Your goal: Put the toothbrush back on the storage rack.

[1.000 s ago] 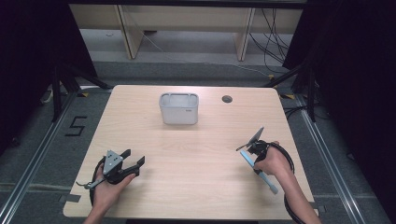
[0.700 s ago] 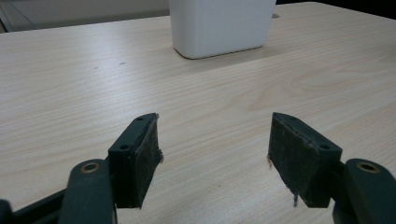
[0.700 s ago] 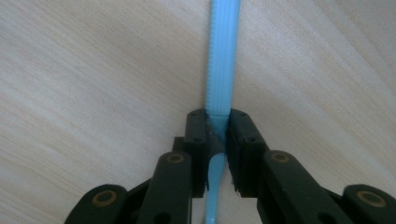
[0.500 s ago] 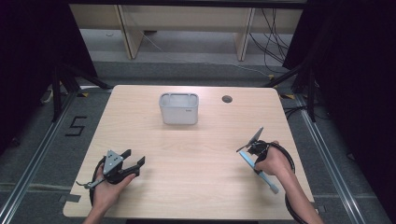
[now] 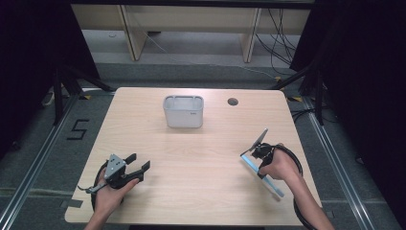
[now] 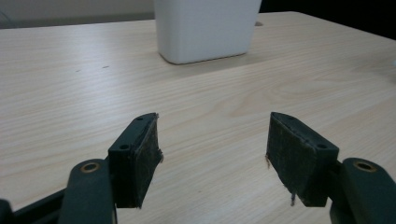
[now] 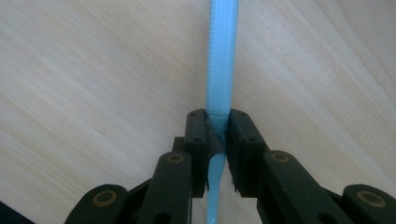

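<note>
No visible change over the last second: right gripper (image 5: 257,154) clamped on blue strip (image 7: 222,56) low over right side of tabletop (image 5: 201,158), left gripper (image 6: 212,147) wide open, empty, facing white bin (image 5: 183,111) mid-far; transfer to bin likely pending.

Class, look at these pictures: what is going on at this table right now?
A person sits at a light wooden table with a two-jaw gripper in each hand. The right gripper is clamped on a long, flat light-blue plastic strip, held over the table's right side. The left gripper is open and holds nothing, pointing towards a white rectangular plastic container standing at the far middle.
</note>
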Tool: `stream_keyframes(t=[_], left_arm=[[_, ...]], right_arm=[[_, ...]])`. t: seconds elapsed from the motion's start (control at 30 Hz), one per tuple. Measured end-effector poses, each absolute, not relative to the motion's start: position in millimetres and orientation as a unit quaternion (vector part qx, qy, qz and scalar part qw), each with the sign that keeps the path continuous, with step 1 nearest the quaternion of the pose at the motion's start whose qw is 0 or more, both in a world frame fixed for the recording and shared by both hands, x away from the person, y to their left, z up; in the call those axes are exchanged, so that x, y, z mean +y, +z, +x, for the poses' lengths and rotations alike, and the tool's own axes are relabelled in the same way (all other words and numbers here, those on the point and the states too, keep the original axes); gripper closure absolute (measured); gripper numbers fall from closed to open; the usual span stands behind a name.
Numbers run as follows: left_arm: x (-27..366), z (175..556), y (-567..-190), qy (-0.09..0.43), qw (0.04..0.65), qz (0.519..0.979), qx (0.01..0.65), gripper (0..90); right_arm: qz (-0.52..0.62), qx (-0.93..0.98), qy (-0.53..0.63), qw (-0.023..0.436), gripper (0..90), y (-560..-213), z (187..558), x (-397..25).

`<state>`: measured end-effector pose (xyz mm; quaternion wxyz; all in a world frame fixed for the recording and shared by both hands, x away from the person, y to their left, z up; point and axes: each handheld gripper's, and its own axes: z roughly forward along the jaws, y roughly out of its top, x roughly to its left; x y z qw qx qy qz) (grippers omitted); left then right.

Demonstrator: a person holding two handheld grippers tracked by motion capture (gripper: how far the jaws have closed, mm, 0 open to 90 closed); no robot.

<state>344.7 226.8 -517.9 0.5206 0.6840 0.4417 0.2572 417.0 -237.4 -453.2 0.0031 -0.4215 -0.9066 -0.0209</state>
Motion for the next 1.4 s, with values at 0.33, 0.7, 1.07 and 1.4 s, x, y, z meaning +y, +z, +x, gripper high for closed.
stream_keyframes(t=[0.33, 0.7, 1.07, 1.4], left_arm=[[201, 335, -505, 0.228, 0.539, 0.720, 0.372, 33.5], [185, 329, -499, 0.197, 0.549, 0.742, 0.331, 33.6], [166, 328, -498, 0.165, 0.550, 0.767, 0.287, 34.3], [145, 331, -492, 0.142, 0.533, 0.802, 0.228, 35.3]], right_arm=[[-0.354, -0.934, -0.028, 0.020, 79.1, -448, 406, -205], [-0.149, -0.987, -0.064, -0.001, 79.0, -440, 387, -164], [-0.030, -0.998, -0.051, -0.017, 79.0, -439, 382, -151], [-0.020, -0.999, -0.042, -0.020, 79.1, -436, 383, -148]])
